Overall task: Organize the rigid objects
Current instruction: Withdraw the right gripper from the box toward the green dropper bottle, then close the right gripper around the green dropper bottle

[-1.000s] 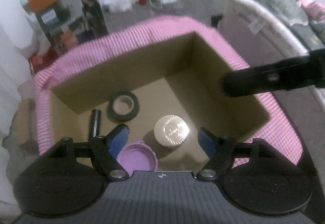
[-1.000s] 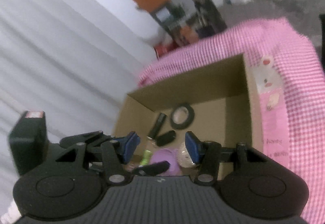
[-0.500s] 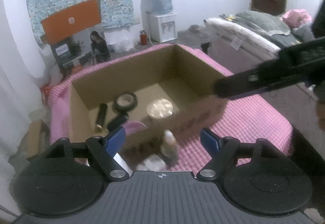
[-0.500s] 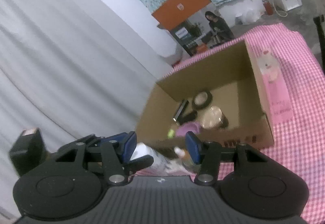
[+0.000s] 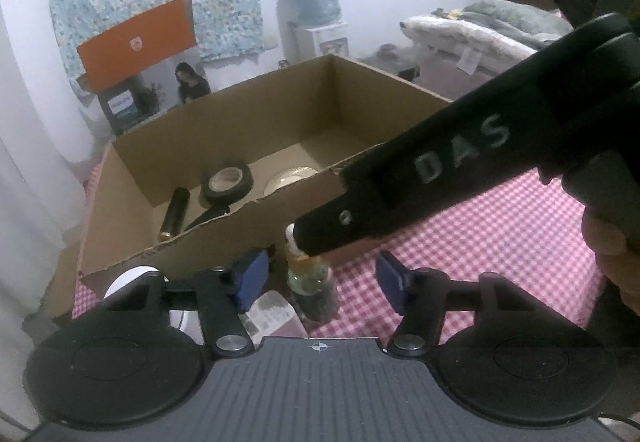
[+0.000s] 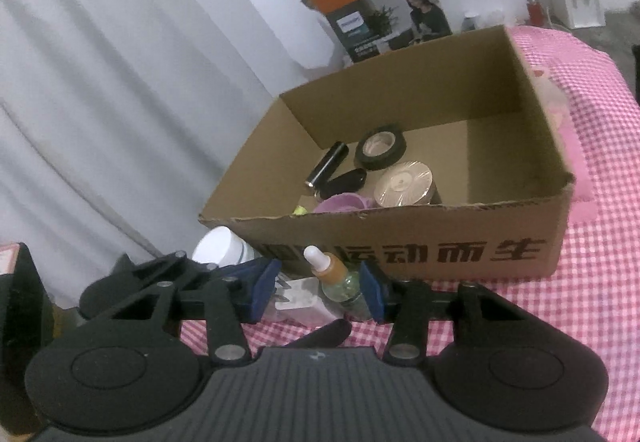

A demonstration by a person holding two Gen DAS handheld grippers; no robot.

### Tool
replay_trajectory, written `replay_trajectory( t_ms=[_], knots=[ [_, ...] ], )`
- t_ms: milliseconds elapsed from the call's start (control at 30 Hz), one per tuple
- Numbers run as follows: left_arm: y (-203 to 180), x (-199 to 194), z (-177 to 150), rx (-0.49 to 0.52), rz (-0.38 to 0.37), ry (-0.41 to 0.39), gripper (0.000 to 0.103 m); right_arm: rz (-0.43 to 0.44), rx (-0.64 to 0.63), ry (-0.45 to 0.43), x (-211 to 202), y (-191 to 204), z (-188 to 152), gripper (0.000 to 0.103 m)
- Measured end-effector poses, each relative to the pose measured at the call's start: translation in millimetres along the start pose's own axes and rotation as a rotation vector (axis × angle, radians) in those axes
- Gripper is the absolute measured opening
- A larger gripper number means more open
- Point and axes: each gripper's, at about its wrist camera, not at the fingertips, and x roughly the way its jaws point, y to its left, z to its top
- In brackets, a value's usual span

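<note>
You are bringing your right gripper (image 6: 318, 292), jaws apart and empty, around the upright amber glass dropper bottle (image 6: 338, 278) standing just before the brown cardboard box (image 6: 400, 246), nearer it than your open left gripper (image 5: 322, 280).

On my right tool (image 5: 460, 177), raised letters along its black arm read "DAS". The front wall of the cardboard box (image 6: 400, 242) carries dark printed Chinese characters, ending in "运动而生". Small white lettering on the poster (image 6: 356, 25) behind is too blurred to read.
</note>
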Motion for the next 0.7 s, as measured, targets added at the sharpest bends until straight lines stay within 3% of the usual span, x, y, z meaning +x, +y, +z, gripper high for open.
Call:
replay_trajectory(
  t_ms=[133, 467, 700],
  knots=[
    [2, 7, 0, -0.005, 0.019, 0.001, 0.049, -0.011, -0.031, 0.019, 11, 3, 1, 0.045],
    [5, 17, -1, -0.054, 0.031, 0.022, 0.021, 0.01, -0.037, 0.043, 30, -1, 6, 0.021],
    [2, 15, -1, -0.065, 0.008, 0.006, 0.019, -0.01, -0.064, 0.032, 25, 1, 6, 0.018]
  ],
)
